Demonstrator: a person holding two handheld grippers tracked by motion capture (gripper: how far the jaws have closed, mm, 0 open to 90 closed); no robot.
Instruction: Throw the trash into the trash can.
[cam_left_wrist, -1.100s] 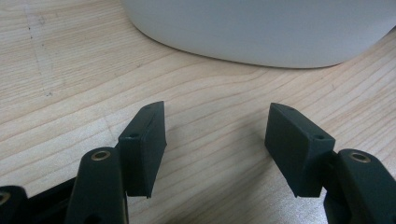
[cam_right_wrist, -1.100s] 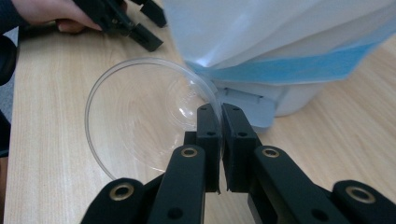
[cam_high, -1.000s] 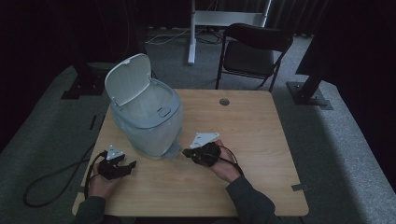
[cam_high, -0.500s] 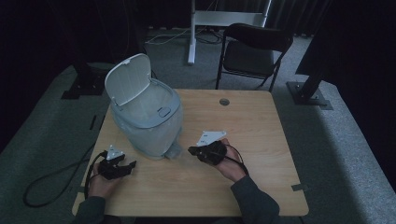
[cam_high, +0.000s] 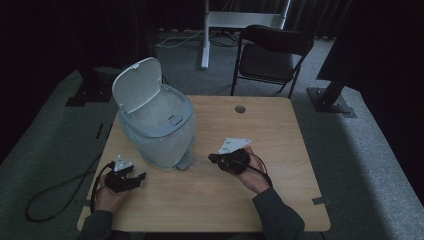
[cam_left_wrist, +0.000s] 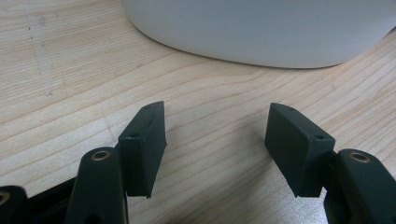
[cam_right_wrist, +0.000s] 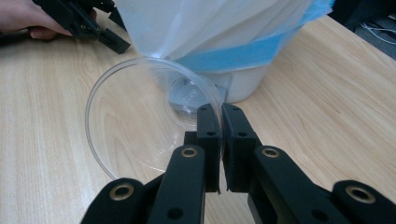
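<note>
surface: wooden table (cam_high: 280, 145) | on it: lidded bin (cam_high: 162, 130), lid open

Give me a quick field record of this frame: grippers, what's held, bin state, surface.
left gripper: open, nothing between the jaws, low over the table beside the bin
right gripper: shut on the rim of a clear round dish
dish: see-through, empty, held on edge just above the table, in front of the bin's foot
bin: pale, lid up, lined with a bag, blue band around it
table: light wood
</note>
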